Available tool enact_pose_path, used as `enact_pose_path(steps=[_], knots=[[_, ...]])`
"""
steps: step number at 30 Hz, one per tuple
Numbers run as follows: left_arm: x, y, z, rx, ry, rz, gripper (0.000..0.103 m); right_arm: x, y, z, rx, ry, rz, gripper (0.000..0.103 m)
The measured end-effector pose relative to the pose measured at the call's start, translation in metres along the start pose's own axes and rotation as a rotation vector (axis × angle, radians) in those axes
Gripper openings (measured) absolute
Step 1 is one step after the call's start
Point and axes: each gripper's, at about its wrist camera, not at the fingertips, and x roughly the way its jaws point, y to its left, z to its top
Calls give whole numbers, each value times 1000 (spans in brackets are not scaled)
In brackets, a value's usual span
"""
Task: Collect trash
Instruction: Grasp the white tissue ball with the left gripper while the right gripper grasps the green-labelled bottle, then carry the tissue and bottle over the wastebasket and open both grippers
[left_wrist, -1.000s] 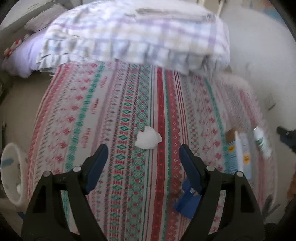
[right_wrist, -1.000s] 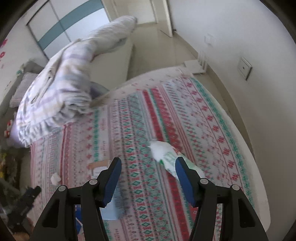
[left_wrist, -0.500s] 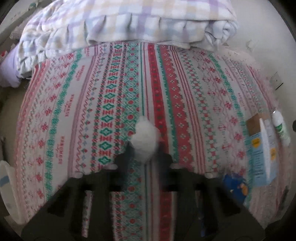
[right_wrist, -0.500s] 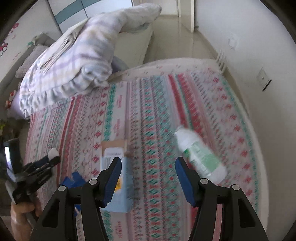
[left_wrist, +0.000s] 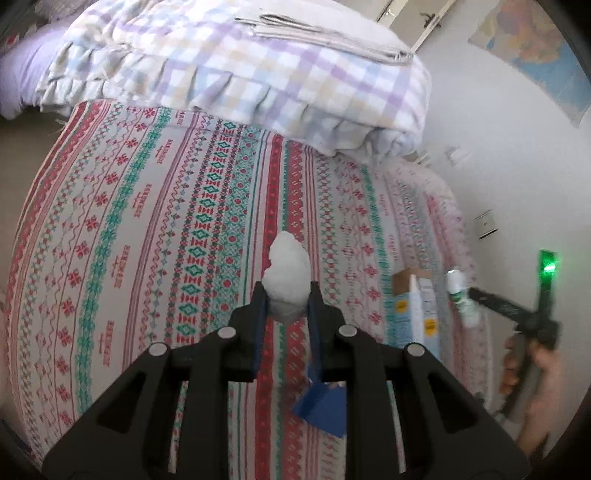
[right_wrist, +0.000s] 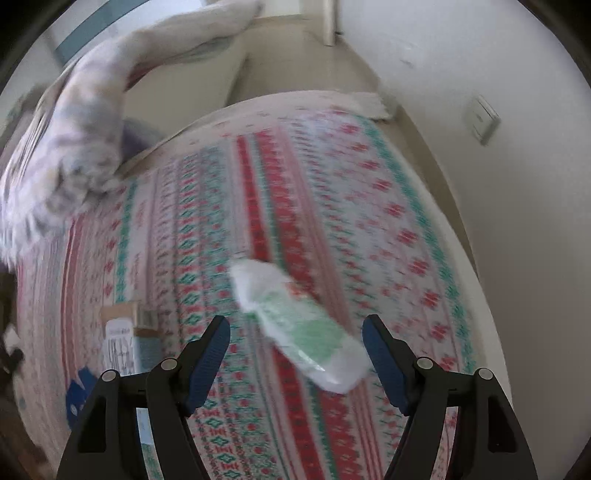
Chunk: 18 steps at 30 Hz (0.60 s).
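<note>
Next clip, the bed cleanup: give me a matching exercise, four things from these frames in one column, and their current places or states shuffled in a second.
Things:
1. white tissue wad
2. plastic bottle
3. light-blue carton
4. checked quilt

States:
A. piled at the far end of the bed
B. pinched between the left gripper's fingers
C. lying on the patterned bedspread, brown flap open
D. lying between the right gripper's open fingers, not gripped

Pairs: 1-B, 2-D, 3-C, 4-A

One white paper wad (left_wrist: 288, 280), one bottle (right_wrist: 299, 326), one carton (left_wrist: 413, 314), one blue scrap (left_wrist: 323, 408), one folded quilt (left_wrist: 236, 70).
</note>
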Motion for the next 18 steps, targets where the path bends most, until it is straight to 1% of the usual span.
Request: enact_pose_path(steps=[1, 3, 4, 5, 6, 7, 9, 11, 14, 16, 18], knots=[[6, 12, 5, -11, -3, -12, 22, 3, 8, 0, -38, 1, -28, 76], [-8, 22, 6, -36, -24, -19, 22, 12, 18, 1, -95, 5, -82, 76], [-9, 26, 6, -43, -30, -16, 22, 18, 20, 0, -113, 21, -101, 75], [-12, 31, 5, -56, -32, -10, 22, 24, 21, 1, -118, 38, -106, 68], [-14, 35, 5, -66, -29, -8, 22, 29, 20, 0, -117, 53, -104, 51], [-17, 39, 5, -80, -30, -11, 22, 29, 19, 0, -117, 54, -94, 50], [-21, 44, 7, -93, -41, -11, 22, 24, 14, -1, -96, 41, -30, 42], [-27, 48, 9, -105, -51, -29, 22, 11, 12, 3, -58, 4, 62, 40], [-36, 55, 11, -127, -65, -55, 22, -29, 12, 5, -14, -118, 191, 39], [-40, 57, 11, -134, -72, -55, 22, -44, 17, 0, -13, -159, 239, 39], [-41, 60, 12, -145, -73, -44, 22, -48, 25, 0, -17, -165, 277, 39]])
